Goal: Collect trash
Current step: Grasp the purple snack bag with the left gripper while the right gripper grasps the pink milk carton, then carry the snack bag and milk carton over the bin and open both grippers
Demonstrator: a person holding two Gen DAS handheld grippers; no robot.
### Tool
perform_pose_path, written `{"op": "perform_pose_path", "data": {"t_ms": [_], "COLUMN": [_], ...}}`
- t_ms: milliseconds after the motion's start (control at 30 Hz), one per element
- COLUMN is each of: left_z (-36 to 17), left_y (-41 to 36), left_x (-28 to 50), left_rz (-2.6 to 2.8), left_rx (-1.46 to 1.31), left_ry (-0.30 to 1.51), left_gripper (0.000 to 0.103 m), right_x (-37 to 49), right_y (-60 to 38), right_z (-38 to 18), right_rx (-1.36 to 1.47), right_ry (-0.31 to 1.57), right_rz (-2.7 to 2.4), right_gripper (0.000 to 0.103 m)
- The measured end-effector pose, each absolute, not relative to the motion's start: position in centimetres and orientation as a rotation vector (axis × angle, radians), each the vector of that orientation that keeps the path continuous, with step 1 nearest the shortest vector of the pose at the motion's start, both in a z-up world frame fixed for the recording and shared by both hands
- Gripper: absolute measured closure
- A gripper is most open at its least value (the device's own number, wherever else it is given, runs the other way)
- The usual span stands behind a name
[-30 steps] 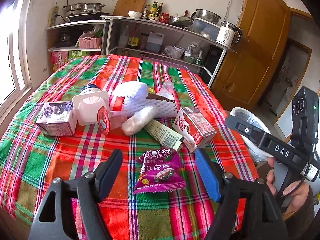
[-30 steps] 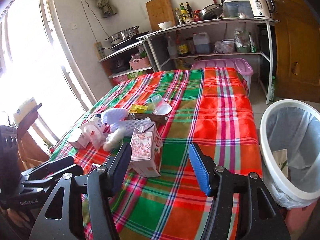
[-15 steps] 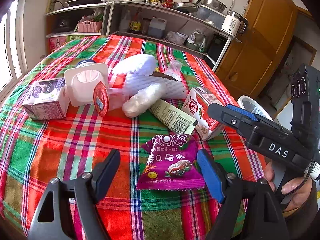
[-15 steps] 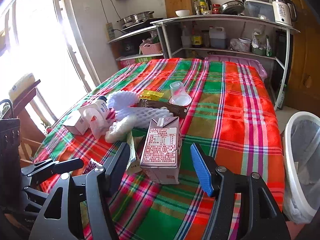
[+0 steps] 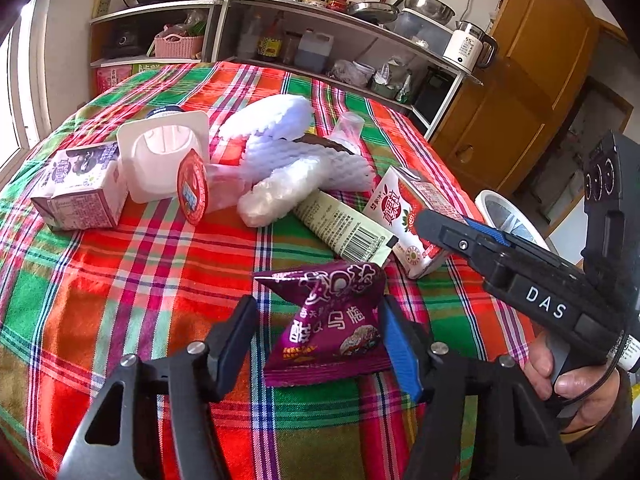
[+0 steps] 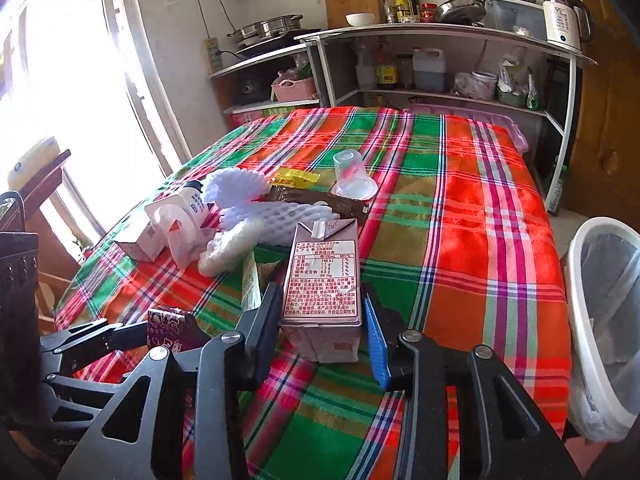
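A purple snack packet [image 5: 332,328] lies near the front edge of the plaid table [image 5: 120,300]. My left gripper [image 5: 320,332] is closing on it: the blue pad [image 5: 396,344] presses its right edge and the packet buckles upward. A red-and-white milk carton [image 6: 320,280] stands upright between the jaws of my right gripper [image 6: 322,320], which is also closing, with both pads against the carton's sides. From the left wrist, the same carton [image 5: 404,216] shows with the right gripper [image 5: 460,236] reaching onto it.
Behind lie a purple carton [image 5: 80,188], a white tub [image 5: 160,156], white foam netting [image 5: 304,160], a clear cup [image 6: 352,176] and a printed wrapper [image 5: 344,228]. A lined white bin [image 6: 576,280] stands off the table's right side. Kitchen shelves [image 6: 440,92] fill the back wall.
Both grippers came down and closer to the table. Their jaws narrowed, the left around the purple packet, which has buckled up, the right around the carton.
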State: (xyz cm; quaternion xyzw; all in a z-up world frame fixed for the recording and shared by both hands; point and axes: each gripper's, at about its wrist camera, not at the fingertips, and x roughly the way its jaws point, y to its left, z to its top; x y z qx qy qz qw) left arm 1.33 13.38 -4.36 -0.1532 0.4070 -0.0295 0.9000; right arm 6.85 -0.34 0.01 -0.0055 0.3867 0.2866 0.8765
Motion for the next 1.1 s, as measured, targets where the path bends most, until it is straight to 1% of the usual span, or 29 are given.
{"op": "perform_pose_path", "data": {"t_ms": [67, 100, 300, 1100], "left_z": [-4.4, -4.4, -4.2, -1.5], "left_y": [13.4, 13.4, 13.4, 11.6], "left_x": [1.4, 1.4, 1.4, 1.0], "left_rz": [-0.063, -0.064, -0.056, -0.092], "left_rx": [-0.316, -0.319, -0.319, -0.286], "left_ry": [0.846, 0.846, 0.838, 0.77], "left_gripper": [0.046, 0.051, 0.054, 0.055], "right_x": [6.8, 6.8, 6.4, 5.1], "right_y": [-0.6, -0.6, -1.2, -5.9], "right_z": [0.0, 0.1, 0.4, 2.2], "right_rx": [-0.002, 0.001, 0.02, 0.117], "right_ry": [0.804, 0.801, 0.782, 0.701], "right_rz": [0.595, 0.594, 0.594, 0.539], "right_gripper": [0.064, 0.064, 0.064, 0.065]}}
